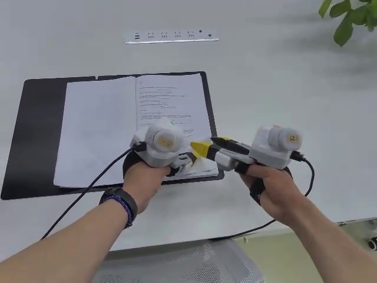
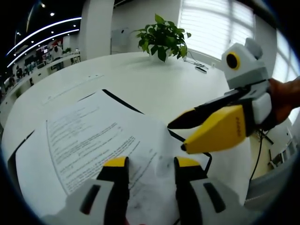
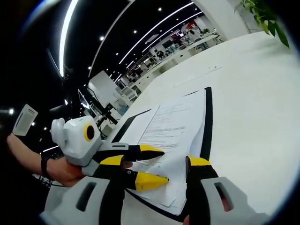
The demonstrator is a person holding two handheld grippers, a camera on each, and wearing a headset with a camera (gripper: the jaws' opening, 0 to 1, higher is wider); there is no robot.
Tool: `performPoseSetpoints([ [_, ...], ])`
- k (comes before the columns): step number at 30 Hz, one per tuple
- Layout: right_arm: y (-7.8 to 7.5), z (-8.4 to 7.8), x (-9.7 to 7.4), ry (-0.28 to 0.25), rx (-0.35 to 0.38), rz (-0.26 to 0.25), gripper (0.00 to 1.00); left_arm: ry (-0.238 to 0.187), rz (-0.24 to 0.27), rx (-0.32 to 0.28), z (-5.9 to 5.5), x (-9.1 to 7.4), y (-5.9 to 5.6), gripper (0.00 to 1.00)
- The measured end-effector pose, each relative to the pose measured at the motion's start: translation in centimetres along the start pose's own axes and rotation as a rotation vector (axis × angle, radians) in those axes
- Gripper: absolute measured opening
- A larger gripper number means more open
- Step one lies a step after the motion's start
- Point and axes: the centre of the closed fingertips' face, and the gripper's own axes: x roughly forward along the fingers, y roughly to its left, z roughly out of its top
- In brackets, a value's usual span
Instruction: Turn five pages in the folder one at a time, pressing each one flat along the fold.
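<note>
A black folder (image 1: pixel 35 135) lies open on the white table, with a blank sheet (image 1: pixel 97 130) on its left half and a printed page (image 1: pixel 171 100) on its right. My left gripper (image 1: pixel 177 160) hovers over the printed page's near right corner. Its jaws stand open above the paper (image 2: pixel 93 140) with nothing between them (image 2: pixel 151 164). My right gripper (image 1: pixel 203 146) points in from the right toward that same corner, open and apart from the page (image 3: pixel 158 161). In the left gripper view it reaches in from the right (image 2: pixel 177 137). The left gripper's yellow fingertips (image 3: pixel 150 180) cross in front of the right one.
A power strip (image 1: pixel 171 36) is set into the table beyond the folder. Plant leaves (image 1: pixel 347 17) hang at the far right corner. Black cables trail from both grippers over the table's near edge, above a mesh chair back (image 1: pixel 177 262).
</note>
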Motion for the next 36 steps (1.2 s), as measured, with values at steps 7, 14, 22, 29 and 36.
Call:
performPoseSetpoints([
  [7,0.1,-0.2,0.2,0.008,-0.001,0.004,0.50,0.000,-0.002,-0.001,0.0,0.0,0.0,0.38],
  [14,0.1,-0.2,0.3,0.005,0.008,0.007,0.50,-0.001,-0.002,0.000,0.0,0.0,0.0,0.38],
  [22,-0.2,0.3,-0.4,-0.044,0.098,0.029,0.41,0.014,-0.037,-0.015,-0.1,-0.4,-0.7,0.49],
  [29,-0.6,0.0,-0.5,-0.046,0.143,0.020,0.22,0.023,-0.056,0.012,-0.2,-1.8,-1.9,0.54],
  [36,-0.3,-1.6,0.1,-0.003,0.148,0.008,0.04,0.001,-0.033,0.000,-0.2,-4.0,-1.6,0.55],
])
